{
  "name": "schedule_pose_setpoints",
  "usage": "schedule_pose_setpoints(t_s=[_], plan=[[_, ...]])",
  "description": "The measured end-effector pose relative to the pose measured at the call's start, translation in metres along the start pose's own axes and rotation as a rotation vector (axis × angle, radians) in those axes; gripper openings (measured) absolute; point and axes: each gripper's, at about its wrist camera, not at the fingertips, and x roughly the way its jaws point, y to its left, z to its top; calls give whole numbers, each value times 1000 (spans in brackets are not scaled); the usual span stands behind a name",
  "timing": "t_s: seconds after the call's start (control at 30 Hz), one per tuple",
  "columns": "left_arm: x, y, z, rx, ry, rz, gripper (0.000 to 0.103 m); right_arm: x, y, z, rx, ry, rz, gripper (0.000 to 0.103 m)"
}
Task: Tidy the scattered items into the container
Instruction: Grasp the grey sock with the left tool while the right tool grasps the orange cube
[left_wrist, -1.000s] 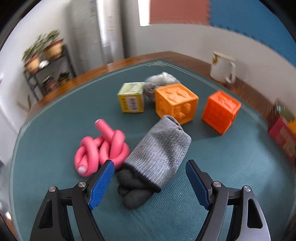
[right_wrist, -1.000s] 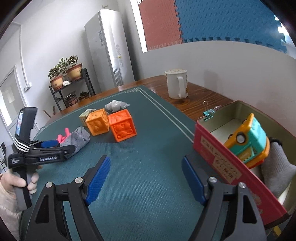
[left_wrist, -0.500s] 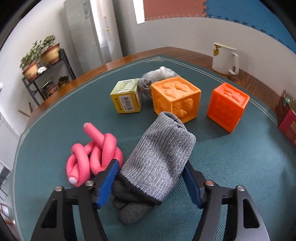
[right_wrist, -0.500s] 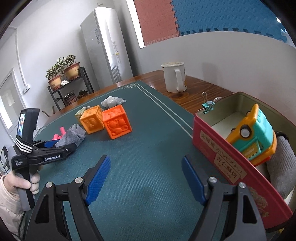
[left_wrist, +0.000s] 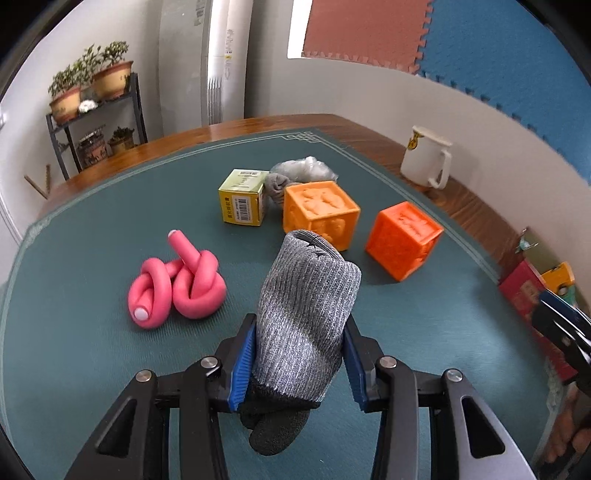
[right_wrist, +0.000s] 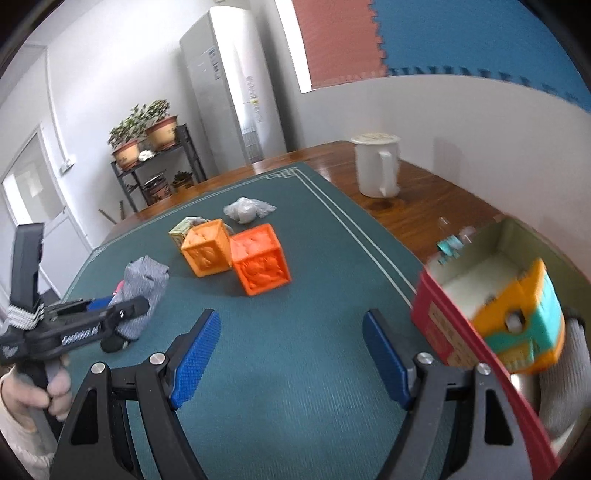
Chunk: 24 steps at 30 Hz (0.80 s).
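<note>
Near the bench's front edge, our left hand-held gripper (left_wrist: 298, 363) is clamped on the grey glove (left_wrist: 308, 306), lifting it for carrying to the red container (right_wrist: 458, 343) at the right edge, while our right hand-held gripper (right_wrist: 291, 356) waits wide.

Both wrist views look low across the mat (left_wrist: 92, 350), sharing the orange cubes (right_wrist: 260, 264)

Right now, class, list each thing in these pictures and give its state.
Left gripper: shut on grey glove.
Grey glove: clamped, tilted up.
Right gripper: open, empty.
Red box: open, holding toy truck.
Pink foam roller: knotted, on mat.
Orange cubes: on mat.
</note>
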Motion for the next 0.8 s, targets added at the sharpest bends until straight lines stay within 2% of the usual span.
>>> schedule_pose_setpoints(t_s=[0.2, 0.33, 0.47, 0.57, 0.6, 0.63, 0.67, 0.8], plan=[[-8, 7, -4, -23, -2, -31, 45, 53, 24, 22, -84, 73, 0, 82], [-7, 14, -4, -45, 8, -46, 45, 97, 37, 28, -129, 123, -31, 82], [-15, 28, 1, -81, -2, -72, 45, 126, 35, 33, -113, 152, -57, 82], [-26, 41, 7, -111, -31, -74, 45, 139, 31, 35, -88, 160, -39, 82], [-30, 45, 9, -121, -41, -75, 45, 143, 29, 35, -81, 164, -30, 81], [-32, 48, 10, -129, -47, -75, 45, 145, 29, 35, -81, 175, -16, 68], [-33, 50, 10, -133, -48, -73, 45, 148, 29, 34, -80, 185, -1, 61], [-30, 51, 9, -136, -36, -66, 45, 145, 29, 34, -83, 176, -4, 58]])
